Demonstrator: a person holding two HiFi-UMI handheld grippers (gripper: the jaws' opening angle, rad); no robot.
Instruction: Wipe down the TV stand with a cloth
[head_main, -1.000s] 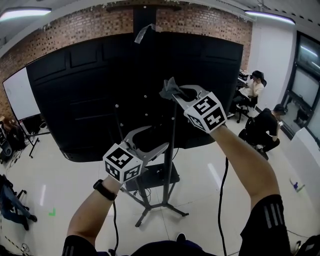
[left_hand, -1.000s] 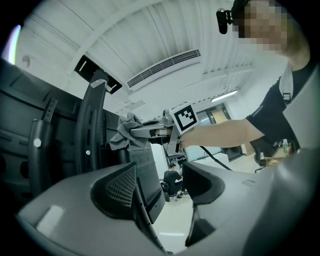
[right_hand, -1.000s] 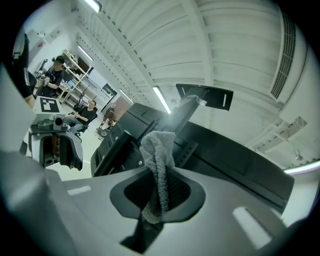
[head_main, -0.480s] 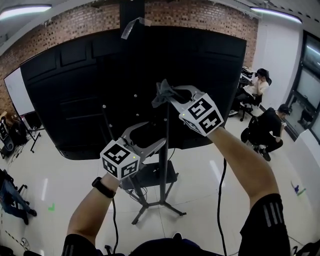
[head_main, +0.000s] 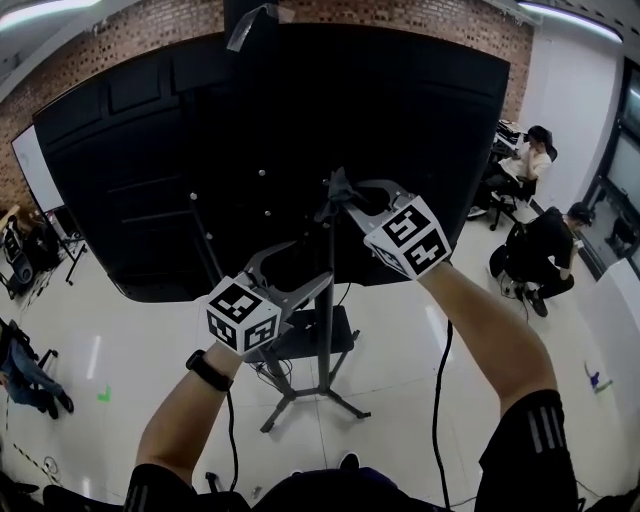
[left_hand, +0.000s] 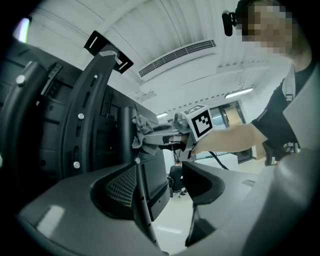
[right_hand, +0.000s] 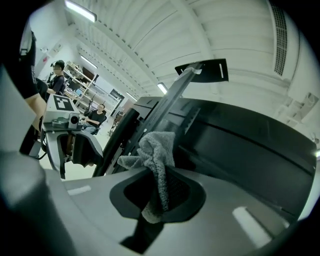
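The TV stand's grey pole (head_main: 325, 330) rises from splayed legs (head_main: 295, 405) behind the big black TV back (head_main: 150, 180). My right gripper (head_main: 342, 197) is shut on a grey cloth (head_main: 334, 188), which is held against the pole at mid-height. In the right gripper view the cloth (right_hand: 156, 160) hangs bunched between the jaws of the right gripper (right_hand: 157, 186), in front of the pole (right_hand: 167, 107). My left gripper (head_main: 298, 270) stands open lower down, just left of the pole, holding nothing. In the left gripper view, beyond the left gripper (left_hand: 165, 175), I see the cloth (left_hand: 142, 131) on the pole (left_hand: 125, 135).
A small dark shelf (head_main: 310, 338) sits low on the stand, with cables trailing to the white floor. Two people (head_main: 545, 250) sit at the right by desks. A whiteboard (head_main: 35, 170) stands at the left, and a brick wall is behind.
My right gripper has carried the cloth down the pole. The left gripper has shifted slightly right, closer to the pole. The head view has tilted lower.
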